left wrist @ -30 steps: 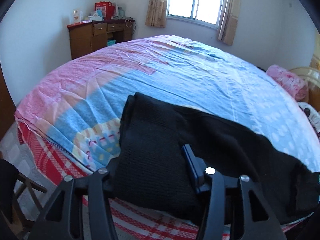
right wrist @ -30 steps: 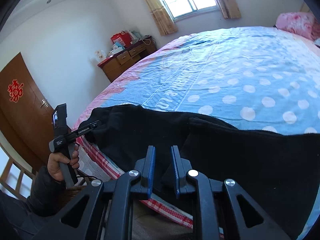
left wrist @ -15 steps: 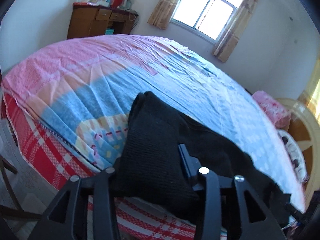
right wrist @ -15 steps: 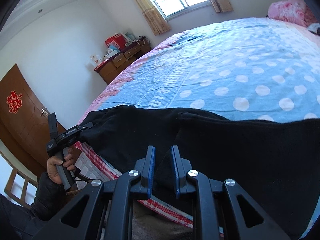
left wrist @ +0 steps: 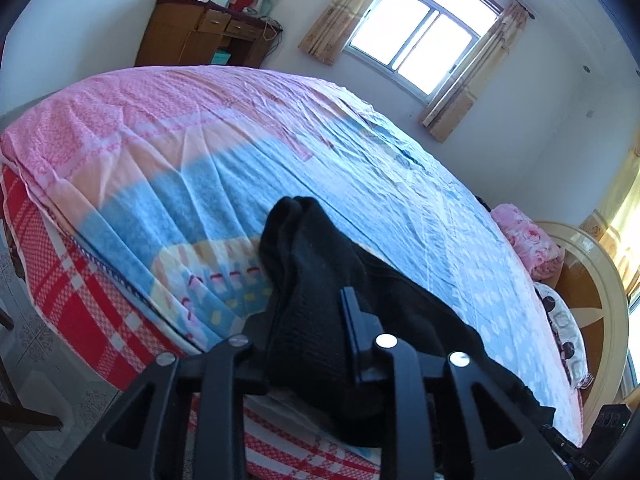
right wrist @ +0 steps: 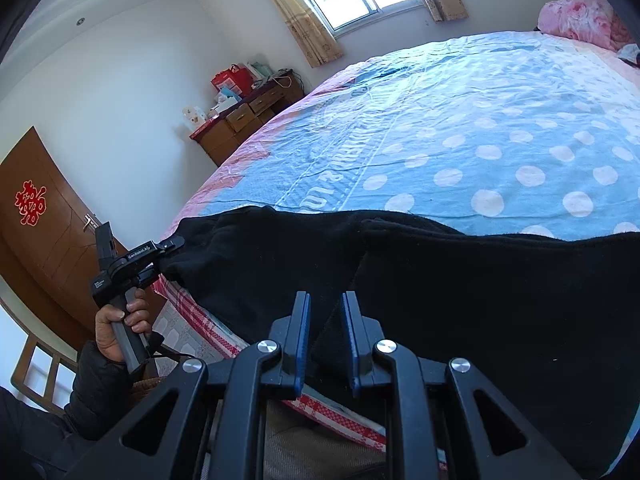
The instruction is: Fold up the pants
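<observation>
Black knit pants lie along the near edge of the bed. My left gripper is shut on one end of the pants, which bunches up between its fingers; it also shows in the right wrist view, lifting that end at the bed's left edge. My right gripper has its blue-padded fingers close together around a fold of the black fabric at the bed's near edge.
The bed has a pink, blue and polka-dot sheet with a red checked side. A wooden dresser stands by the far wall under a window. A pink pillow and headboard are at right. A brown door is at left.
My left gripper has lifted and pulled its end of the pants, which is now bunched narrower. The right gripper has kept its hold and the pants have drawn straighter along the edge.
</observation>
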Demonstrator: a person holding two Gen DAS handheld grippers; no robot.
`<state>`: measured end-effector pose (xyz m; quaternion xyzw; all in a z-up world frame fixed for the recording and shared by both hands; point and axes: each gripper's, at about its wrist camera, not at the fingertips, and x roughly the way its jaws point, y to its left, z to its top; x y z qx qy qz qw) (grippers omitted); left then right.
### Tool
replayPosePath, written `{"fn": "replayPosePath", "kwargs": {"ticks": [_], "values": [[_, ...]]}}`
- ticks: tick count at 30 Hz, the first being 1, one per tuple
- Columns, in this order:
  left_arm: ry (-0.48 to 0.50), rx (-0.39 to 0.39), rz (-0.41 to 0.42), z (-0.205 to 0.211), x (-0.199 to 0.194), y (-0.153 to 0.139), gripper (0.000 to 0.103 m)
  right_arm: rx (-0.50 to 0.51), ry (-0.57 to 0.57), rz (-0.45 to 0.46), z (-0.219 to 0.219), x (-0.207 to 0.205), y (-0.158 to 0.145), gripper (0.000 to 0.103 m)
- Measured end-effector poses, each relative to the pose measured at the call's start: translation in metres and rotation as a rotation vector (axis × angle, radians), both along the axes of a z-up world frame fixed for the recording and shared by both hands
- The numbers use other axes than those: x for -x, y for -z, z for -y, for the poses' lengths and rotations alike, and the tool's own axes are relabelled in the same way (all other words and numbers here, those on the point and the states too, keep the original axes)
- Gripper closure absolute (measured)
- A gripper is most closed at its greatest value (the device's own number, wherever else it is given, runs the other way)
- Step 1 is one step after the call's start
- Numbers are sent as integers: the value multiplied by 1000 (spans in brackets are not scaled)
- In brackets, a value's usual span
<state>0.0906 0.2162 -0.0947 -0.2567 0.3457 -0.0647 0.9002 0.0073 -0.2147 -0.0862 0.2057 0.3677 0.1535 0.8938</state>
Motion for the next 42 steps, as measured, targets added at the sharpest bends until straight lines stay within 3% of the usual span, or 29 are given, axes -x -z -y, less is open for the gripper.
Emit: {"fn": "replayPosePath", "kwargs": {"ticks": [5,8,13,20,22,28,33,37,42], "values": [[-3,-29,57,3,3,-22,81,-11,18,5,5,1,-2,86],[18,-117,78,13,2,-34,80,-24,27,9,8,3,-3,86],[11,-189,67,17,-1,-30,80,-27,21,7,8,4,-3,86],[-15,-192,50,19,-2,-26,81,-28,26,3,9,4,-3,86],[8,-213,92,31,3,-40,82,-33,45,6,15,5,-6,86],[179,-343,288,113,27,-99,82,-57,137,44,51,20,-19,86],[443,-424,442,213,58,-126,82,-82,272,76,96,48,-26,86],[627,-473,505,288,81,-124,82,-98,374,88,130,70,-25,86],[826,-572,532,382,111,-91,82,-133,497,95,169,106,-17,86]]}}
